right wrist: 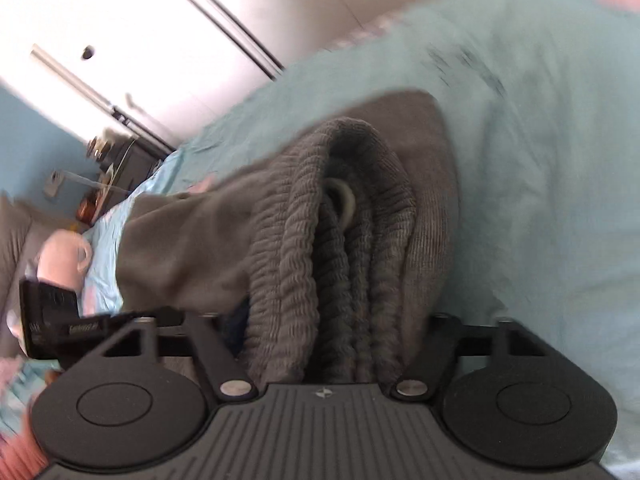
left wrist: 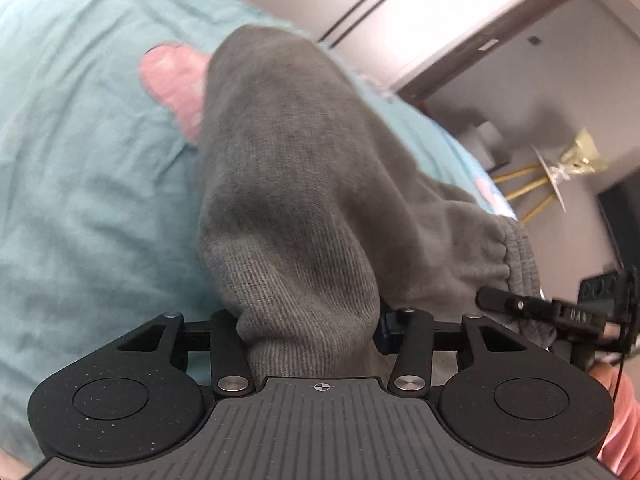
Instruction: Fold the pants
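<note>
The grey sweatpants (left wrist: 288, 184) are lifted off a bed covered by a turquoise sheet (left wrist: 80, 160), which bears a pink patch (left wrist: 176, 84). In the left wrist view, a bunched fold of the grey fabric is seen gripped in the left claw (left wrist: 312, 344), its jaws clenched on the cloth so that the leg portion hangs forward over the sheet. In the right wrist view, the ribbed elastic waistband (right wrist: 340, 248) is seen gathered and pinched in the right claw (right wrist: 332, 340), several layers being stacked between the jaws; a pale drawstring loop (right wrist: 344, 200) shows between the layers. The garment is judged to be held at two points so that it can be drawn taut and laid flat for a fold. The far edges are blurred, so the exact lay of the legs cannot be told.
</note>
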`<state>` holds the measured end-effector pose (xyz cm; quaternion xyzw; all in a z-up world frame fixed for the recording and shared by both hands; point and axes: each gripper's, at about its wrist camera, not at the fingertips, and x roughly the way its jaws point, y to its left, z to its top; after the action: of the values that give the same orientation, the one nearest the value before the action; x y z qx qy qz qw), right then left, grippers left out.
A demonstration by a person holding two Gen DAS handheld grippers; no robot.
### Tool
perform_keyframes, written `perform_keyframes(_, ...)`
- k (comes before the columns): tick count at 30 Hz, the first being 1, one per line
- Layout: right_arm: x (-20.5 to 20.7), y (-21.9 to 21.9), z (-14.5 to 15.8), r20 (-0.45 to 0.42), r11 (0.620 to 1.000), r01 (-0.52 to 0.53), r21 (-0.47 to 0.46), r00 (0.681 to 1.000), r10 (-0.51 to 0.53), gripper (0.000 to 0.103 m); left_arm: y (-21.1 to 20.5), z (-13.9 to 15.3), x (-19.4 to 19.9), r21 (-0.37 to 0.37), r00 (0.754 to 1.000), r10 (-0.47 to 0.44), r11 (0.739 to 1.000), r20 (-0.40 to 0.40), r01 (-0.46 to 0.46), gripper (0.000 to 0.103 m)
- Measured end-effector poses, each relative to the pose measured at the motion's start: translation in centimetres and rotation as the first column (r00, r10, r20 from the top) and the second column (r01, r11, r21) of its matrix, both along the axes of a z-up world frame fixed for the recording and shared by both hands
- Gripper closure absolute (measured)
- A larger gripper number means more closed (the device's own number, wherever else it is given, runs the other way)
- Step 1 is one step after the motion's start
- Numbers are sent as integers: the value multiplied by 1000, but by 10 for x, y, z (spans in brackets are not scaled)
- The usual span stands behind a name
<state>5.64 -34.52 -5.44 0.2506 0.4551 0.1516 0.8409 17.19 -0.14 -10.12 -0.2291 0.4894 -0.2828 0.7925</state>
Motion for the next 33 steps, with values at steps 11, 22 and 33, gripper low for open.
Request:
perform_keyframes(11, 7, 13, 7, -24, 999, 39, -13, 999, -40, 46, 9, 18, -6, 13, 998, 22, 1000, 59, -23, 65)
perform_keyframes(22, 47, 12, 84, 241, 995, 72, 66, 967, -86, 50, 0, 101, 39, 51, 951, 56, 996, 304, -75, 62)
perform_keyframes(33, 48, -12, 42, 155, 956, 280, -87, 952, -265, 5, 10, 47, 19, 431, 968, 129, 877, 215, -213, 15)
